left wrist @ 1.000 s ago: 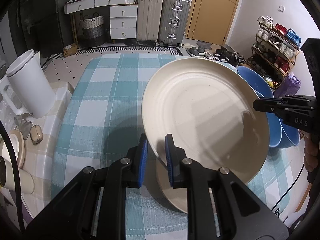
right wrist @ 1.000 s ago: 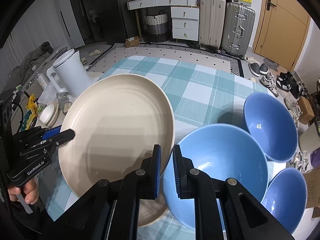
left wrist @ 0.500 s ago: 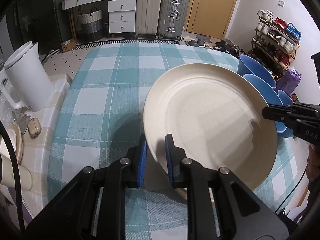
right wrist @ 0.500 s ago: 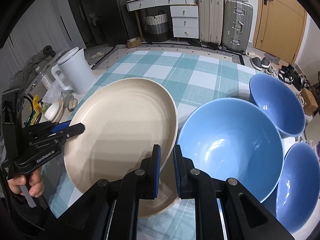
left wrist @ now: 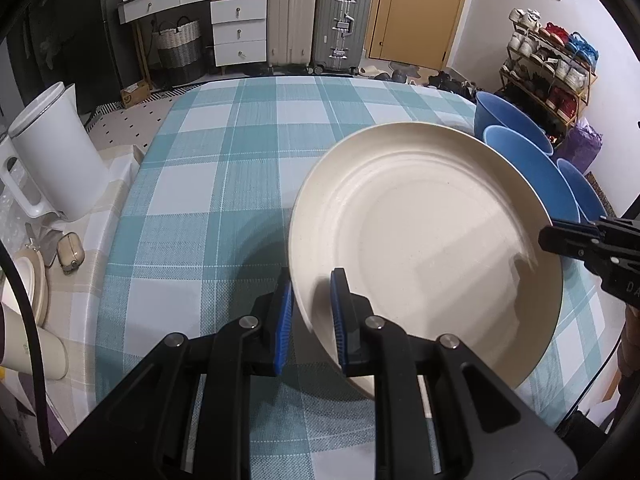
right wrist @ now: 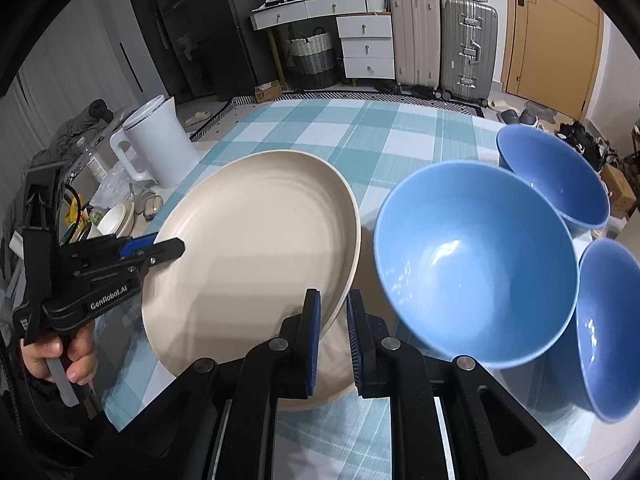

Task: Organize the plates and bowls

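Observation:
A large cream plate [left wrist: 424, 240] is held between both grippers, just above a second cream plate [right wrist: 332, 384] lying on the checked tablecloth. My left gripper [left wrist: 310, 316] is shut on the plate's near-left rim. My right gripper [right wrist: 334, 336] is shut on the opposite rim and also shows in the left wrist view [left wrist: 560, 238]. The left gripper shows in the right wrist view [right wrist: 168, 248]. Three blue bowls [right wrist: 476, 256] [right wrist: 556, 176] [right wrist: 608, 320] stand to the right of the plates.
A white kettle [left wrist: 52, 148] stands on a side surface to the left, with a small case [left wrist: 71, 254], cups and a dish [left wrist: 28, 288] near it. The teal checked table [left wrist: 240, 140] stretches ahead. Suitcases, drawers and a shoe rack stand beyond.
The held cream plate has come down and levelled out, closer to the plate beneath it. Both grippers keep their hold on its rim.

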Available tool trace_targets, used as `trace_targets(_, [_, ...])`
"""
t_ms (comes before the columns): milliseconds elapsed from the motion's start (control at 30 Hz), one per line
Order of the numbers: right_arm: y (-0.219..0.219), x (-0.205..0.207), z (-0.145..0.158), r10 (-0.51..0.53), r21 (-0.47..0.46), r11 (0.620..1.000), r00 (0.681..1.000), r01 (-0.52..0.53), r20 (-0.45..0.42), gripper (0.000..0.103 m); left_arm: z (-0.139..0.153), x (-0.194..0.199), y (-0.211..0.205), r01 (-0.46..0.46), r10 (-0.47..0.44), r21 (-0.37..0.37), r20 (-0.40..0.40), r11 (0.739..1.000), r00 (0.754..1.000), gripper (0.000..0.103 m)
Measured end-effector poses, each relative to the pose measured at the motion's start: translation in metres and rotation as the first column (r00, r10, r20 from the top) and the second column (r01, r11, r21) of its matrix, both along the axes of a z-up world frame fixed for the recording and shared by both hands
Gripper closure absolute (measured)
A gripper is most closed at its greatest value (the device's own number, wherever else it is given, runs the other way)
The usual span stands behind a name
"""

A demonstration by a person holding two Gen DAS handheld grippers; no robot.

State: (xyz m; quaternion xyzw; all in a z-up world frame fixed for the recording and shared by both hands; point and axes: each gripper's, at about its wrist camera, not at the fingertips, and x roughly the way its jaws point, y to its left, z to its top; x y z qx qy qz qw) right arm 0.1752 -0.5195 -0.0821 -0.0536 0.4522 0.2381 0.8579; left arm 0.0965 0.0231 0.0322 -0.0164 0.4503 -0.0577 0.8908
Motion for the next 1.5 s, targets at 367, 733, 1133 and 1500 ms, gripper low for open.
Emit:
trace_targets(367, [-0.012, -0.011, -0.025, -0.035, 0.018, 0.999, 0.999, 0.036, -0.04, 0.089, -0.015, -0.002, -0.012, 0.03, -0.03, 0.027, -0.015, 0.999, 0.999, 0.089])
trace_targets(733, [-0.016, -0.009, -0.039, -0.068, -0.005, 0.998, 0.996, 0.068, -0.057, 0.089, -0.025, 0.004, -0.026, 0.044, -0.043, 0.07, -0.015, 0.997, 0.999, 0.089])
trace_targets(1133, [-0.008, -0.005, -0.051, -0.073, -0.06, 0.996, 0.996, 0.07, -0.049, 0.089, -0.036, 0.013, -0.032, 0.043, -0.042, 0.109, -0.013, 0.993, 0.999, 0.089])
trace_targets(1500, [-0.002, -0.005, -0.064, -0.078, -0.153, 0.985, 0.997, 0.076, -0.007, 0.088, -0.046, 0.017, -0.043, 0.062, -0.061, 0.164, -0.009, 0.985, 0.998, 0.087])
